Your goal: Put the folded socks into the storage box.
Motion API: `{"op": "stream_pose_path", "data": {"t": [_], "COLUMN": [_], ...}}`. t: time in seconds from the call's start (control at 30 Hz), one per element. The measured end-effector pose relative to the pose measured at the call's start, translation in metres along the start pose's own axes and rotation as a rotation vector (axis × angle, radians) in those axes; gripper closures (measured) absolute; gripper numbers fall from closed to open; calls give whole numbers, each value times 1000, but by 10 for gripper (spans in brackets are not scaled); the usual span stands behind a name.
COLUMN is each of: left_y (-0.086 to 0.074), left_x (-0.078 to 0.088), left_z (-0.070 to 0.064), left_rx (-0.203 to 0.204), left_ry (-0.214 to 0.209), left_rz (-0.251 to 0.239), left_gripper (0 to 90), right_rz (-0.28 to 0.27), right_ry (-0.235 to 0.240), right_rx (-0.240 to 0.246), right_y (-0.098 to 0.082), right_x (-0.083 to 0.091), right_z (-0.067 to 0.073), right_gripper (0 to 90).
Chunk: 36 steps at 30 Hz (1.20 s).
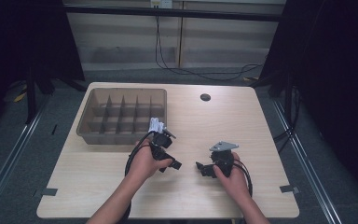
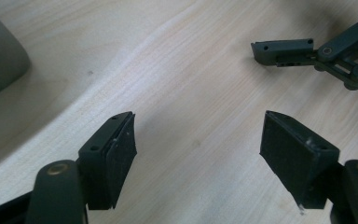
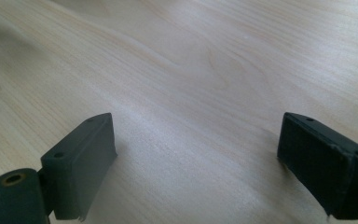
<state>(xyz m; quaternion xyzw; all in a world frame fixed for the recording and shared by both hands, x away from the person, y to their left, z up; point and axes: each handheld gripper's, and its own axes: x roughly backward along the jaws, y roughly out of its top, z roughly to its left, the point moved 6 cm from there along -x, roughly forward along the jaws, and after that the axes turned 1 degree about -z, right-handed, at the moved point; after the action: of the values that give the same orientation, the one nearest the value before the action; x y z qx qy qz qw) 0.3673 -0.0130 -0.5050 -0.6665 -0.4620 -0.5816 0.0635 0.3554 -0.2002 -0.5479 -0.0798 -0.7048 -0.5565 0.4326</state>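
Note:
My left gripper (image 1: 173,150) is held over the wooden table (image 1: 242,126), just in front of the near right corner of a grey divided tray (image 1: 85,132). Its jaws point right and stand open with bare wood between them, as the left gripper view shows (image 2: 198,135). A short way to its right, my right gripper (image 1: 205,164) points left towards it and carries a grey plate on top. In the right gripper view it is open (image 3: 196,140) over bare wood. One jaw of the right gripper (image 2: 284,49) shows at the upper right of the left gripper view.
Something small and white (image 1: 156,125) lies at the tray's near right corner; what it is I cannot tell. The tray's rounded corner (image 2: 0,60) shows beside my left gripper. A dark round hole (image 1: 205,97) sits at the table's back. Tape marks (image 1: 49,191) lie near the front corners.

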Motion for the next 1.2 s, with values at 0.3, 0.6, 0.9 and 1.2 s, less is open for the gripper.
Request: {"op": "stream_pose_path", "data": {"t": [0.3, 0.6, 0.9, 1.2], "left_y": [-8, -16, -23, -29], "left_x": [-7, -14, -17, -19], "left_z": [2, 4, 6, 5], "left_rx": [12, -9, -48, -139], "left_ry": [-6, 13, 32, 45], "left_rz": [-8, -8, -32, -73], "left_gripper": [257, 243, 213, 171], "right_rz": [0, 0, 0, 0], "right_ry": [0, 1, 1, 1], "right_rx": [0, 0, 1, 1], "right_y": [0, 0, 0, 0], "right_x": [0, 0, 0, 0], "right_z": [0, 0, 0, 0], "right_gripper": [108, 108, 108, 108]}}
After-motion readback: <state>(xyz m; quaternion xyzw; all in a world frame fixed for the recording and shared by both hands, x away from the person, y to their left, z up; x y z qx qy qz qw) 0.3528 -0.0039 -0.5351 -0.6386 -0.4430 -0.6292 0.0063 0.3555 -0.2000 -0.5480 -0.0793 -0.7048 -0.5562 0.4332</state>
